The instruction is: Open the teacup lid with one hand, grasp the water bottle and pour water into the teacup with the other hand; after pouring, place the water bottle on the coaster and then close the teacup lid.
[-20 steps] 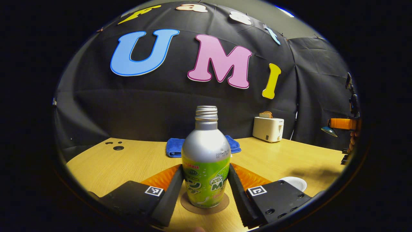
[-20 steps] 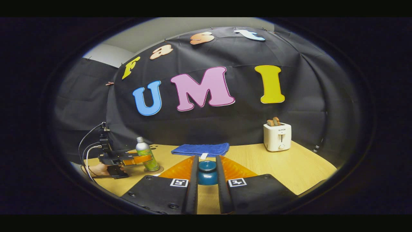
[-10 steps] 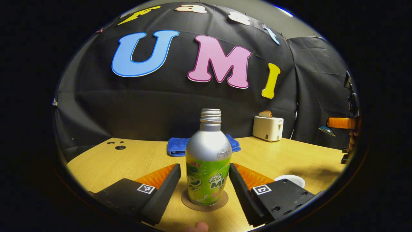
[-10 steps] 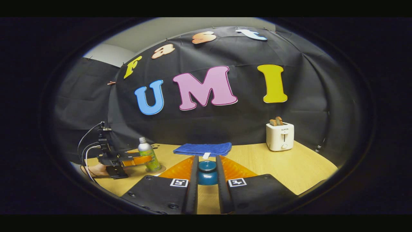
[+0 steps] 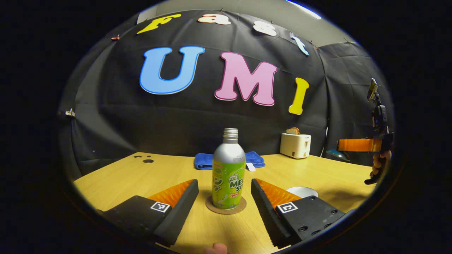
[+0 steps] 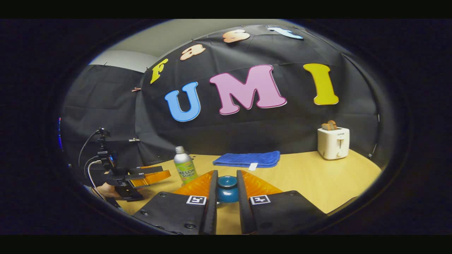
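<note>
The silver and green water bottle (image 5: 229, 173) stands upright on a round brown coaster (image 5: 226, 209) on the wooden table. My left gripper (image 5: 224, 185) is open, its fingers apart on either side and short of the bottle, touching nothing. My right gripper (image 6: 226, 176) is shut on the knob of the dark teal teacup lid (image 6: 227, 188), held above the table. A white round rim (image 5: 302, 191), seemingly the cup, peeks from behind my left gripper's right finger. In the left gripper view the right gripper (image 5: 355, 145) hovers far right with the lid (image 5: 335, 154).
A folded blue towel (image 5: 229, 160) lies at the back of the table, and a white toaster (image 5: 295, 145) with bread stands back right. Small holes (image 5: 147, 161) mark the table's far left. A hand with cables (image 6: 109, 188) holds the left gripper (image 6: 148, 174).
My left gripper has let go of the bottle, opened wide and drawn back; the bottle stays on the coaster. My right gripper keeps the lid and has shifted a little.
</note>
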`<state>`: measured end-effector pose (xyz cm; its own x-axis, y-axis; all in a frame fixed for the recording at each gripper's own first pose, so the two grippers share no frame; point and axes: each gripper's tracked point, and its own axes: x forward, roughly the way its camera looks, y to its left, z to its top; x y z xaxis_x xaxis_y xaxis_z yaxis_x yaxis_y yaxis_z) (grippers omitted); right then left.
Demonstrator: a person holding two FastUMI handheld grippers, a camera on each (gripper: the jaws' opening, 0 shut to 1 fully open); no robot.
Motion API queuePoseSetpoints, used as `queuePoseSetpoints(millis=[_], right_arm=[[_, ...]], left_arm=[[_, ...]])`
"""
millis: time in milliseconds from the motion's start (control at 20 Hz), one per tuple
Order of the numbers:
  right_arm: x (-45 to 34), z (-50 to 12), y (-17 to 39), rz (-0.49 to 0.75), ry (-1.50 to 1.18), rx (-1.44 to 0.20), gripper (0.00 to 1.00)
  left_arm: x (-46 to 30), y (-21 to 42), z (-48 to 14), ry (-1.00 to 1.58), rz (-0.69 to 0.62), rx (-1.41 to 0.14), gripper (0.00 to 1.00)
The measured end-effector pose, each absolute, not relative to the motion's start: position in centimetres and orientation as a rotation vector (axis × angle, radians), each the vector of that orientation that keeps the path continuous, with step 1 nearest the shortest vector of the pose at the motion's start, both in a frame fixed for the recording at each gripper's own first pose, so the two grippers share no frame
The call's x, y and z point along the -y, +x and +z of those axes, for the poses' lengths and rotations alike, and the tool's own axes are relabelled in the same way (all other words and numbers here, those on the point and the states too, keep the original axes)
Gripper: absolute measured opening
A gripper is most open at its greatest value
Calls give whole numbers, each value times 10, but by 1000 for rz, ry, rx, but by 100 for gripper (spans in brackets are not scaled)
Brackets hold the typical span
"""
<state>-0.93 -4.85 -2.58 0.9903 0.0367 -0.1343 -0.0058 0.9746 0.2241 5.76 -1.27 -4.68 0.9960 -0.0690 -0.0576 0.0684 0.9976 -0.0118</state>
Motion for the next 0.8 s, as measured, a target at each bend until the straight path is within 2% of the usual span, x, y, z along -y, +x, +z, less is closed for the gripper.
queuePoseSetpoints(millis=[150,200,300,650,700,800], right_arm=[[13,-58,7,53,198,-215,30],[8,-66,10,55,189,-238,33],[0,-76,19,50,173,-267,25],[3,-105,32,9,112,-343,25],[4,-107,33,5,113,-348,36],[4,-109,35,4,115,-353,36]], left_arm=[[3,44,-39,-17,-22,-54,94],[2,42,-35,-9,-20,-43,94],[6,38,-31,-13,-30,-28,94],[7,25,-29,-22,-52,-6,94],[6,24,-27,-19,-47,-1,94],[7,23,-25,-13,-48,5,94]])
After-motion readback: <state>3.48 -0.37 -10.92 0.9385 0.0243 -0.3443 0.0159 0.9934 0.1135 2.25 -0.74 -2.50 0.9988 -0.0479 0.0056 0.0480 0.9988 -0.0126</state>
